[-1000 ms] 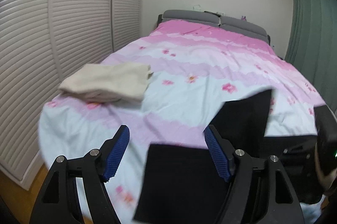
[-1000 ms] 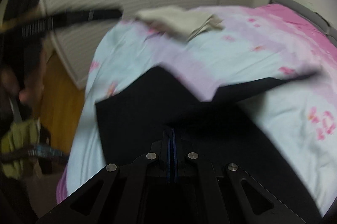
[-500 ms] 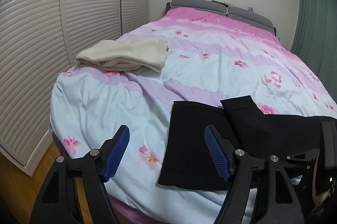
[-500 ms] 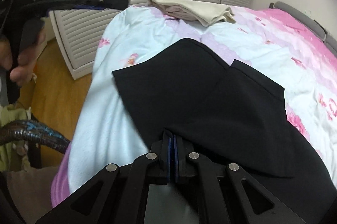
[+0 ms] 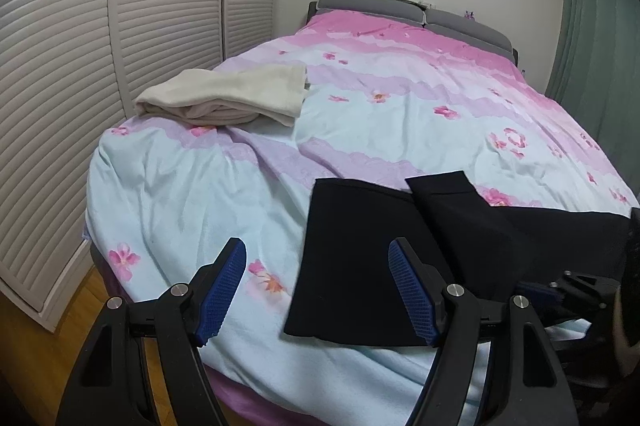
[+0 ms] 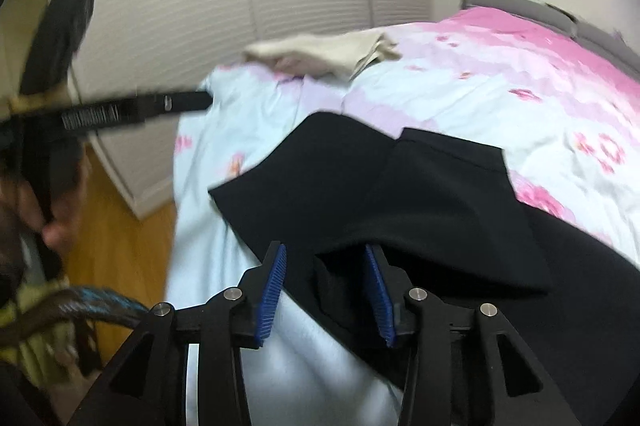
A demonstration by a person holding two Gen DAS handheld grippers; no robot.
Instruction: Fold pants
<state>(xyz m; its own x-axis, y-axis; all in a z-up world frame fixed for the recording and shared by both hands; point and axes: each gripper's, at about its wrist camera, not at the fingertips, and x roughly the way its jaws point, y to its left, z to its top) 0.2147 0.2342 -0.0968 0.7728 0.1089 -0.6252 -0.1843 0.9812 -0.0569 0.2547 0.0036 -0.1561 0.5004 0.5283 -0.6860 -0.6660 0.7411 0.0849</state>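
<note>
Black pants point(image 5: 360, 258) are occupying the near right of the bed point(image 5: 172, 193); bare duvet is lying open to their left. Folded cream garment point(image 5: 224, 97) is sitting well apart, far left. Louvered closet doors point(image 5: 60, 65) are crowding the bed's left edge.

Home bedroom: bed point(image 5: 400, 129) with floral duvet, louvered closet doors point(image 5: 120, 25), curtain point(image 5: 600, 25).

The left gripper point(image 5: 316, 290) is held level and forward, its blue-padded fingers point(image 5: 219, 292) spread wide with nothing between them. The right gripper point(image 6: 326, 290) has its fingers point(image 6: 273, 292) parted too, gripping nothing. The left hand point(image 6: 60, 201) shows blurred at that view's edge.
</note>
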